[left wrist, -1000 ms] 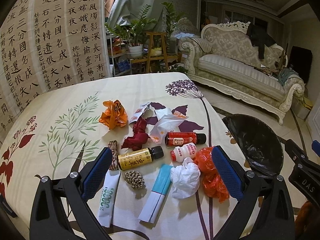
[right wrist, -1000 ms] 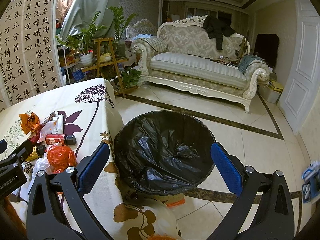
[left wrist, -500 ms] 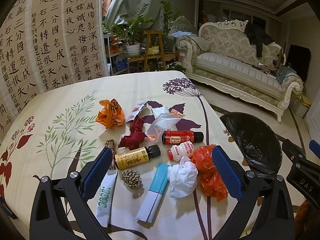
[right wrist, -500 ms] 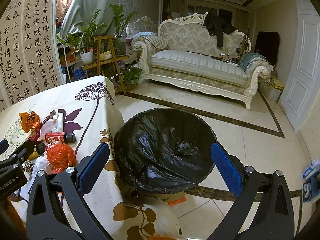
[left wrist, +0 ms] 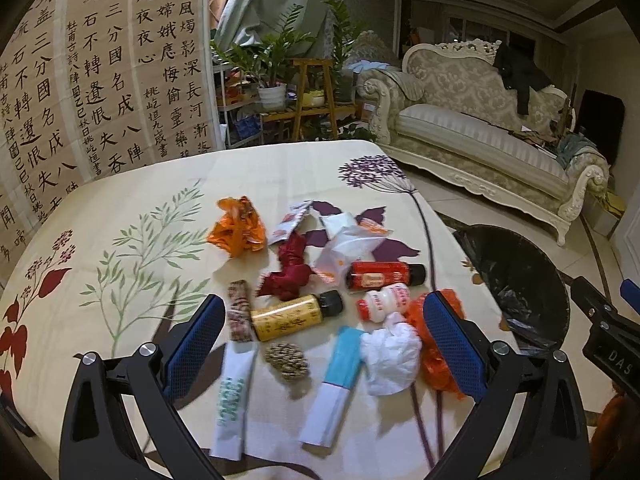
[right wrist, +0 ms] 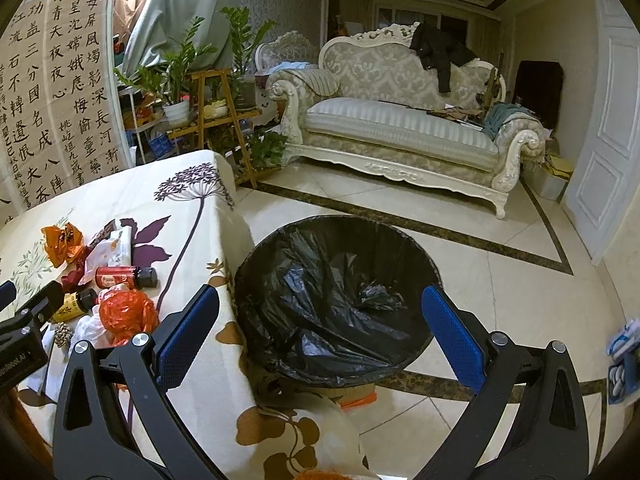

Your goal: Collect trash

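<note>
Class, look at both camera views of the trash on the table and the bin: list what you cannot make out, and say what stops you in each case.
1. Orange bag, left wrist view: partly hidden behind the left gripper finger.
2. Bin bottom, right wrist view: black liner folds hide whether anything lies inside.
3. Yellow bottle, right wrist view: partly hidden by the other gripper's body.
4. Tube lettering, left wrist view: blurred, unreadable.
5. Blue-and-white thing on the floor, right wrist view: cut off by the edge.
</note>
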The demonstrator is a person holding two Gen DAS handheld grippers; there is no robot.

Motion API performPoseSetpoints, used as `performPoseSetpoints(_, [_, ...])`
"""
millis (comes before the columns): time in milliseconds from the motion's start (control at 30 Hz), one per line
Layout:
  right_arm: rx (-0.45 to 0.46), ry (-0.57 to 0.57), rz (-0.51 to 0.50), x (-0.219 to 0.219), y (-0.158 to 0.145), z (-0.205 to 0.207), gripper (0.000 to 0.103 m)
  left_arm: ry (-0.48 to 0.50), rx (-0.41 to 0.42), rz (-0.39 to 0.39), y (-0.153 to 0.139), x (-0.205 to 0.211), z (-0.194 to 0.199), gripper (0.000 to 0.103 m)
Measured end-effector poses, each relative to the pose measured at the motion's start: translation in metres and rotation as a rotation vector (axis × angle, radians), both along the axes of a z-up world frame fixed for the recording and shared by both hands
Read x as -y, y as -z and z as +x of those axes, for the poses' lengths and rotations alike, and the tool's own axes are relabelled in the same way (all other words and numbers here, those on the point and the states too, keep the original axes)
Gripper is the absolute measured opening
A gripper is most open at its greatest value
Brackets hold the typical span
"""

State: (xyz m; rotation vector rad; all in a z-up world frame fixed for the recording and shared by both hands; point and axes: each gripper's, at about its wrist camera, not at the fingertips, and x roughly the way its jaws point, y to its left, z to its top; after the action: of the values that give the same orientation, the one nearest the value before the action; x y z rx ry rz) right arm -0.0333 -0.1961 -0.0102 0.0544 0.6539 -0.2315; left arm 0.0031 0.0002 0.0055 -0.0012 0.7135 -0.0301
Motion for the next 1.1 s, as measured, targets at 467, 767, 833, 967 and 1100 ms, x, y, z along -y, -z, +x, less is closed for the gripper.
performPoseSetpoints(467, [-0.074, -0.098, 0.025, -0.033, 0.010, 0.015, 0.075, -0.150, -0.039, 0.017, 0.007, -0.083, -0.017, 0.096])
performPoseSetpoints(767, [-0.109, -0.156, 0.019, -0.056, 0.016, 0.018, 0.067, -0.141, -0.089, 0.003, 0.021, -0.093, -0.025, 0.096])
performPoseSetpoints(833, [-0.112, -0.160, 0.018, -0.057, 0.018, 0.018, 0.067, -0.123, -0.087, 0.004, 0.022, -0.089, -0.026, 0.096])
performPoseSetpoints(967, [-0.128, -0.168, 0.024, -0.059, 0.022, 0.017, 0.061, -0.097, -0.085, 0.030, 0.025, -0.082, -0.030, 0.095])
performPoseSetpoints(1100, [-0.142, -0.177, 0.031, -0.060, 0.028, 0.017, 0.061, -0.089, -0.098, 0.038, 0.031, -0.078, -0.029, 0.078])
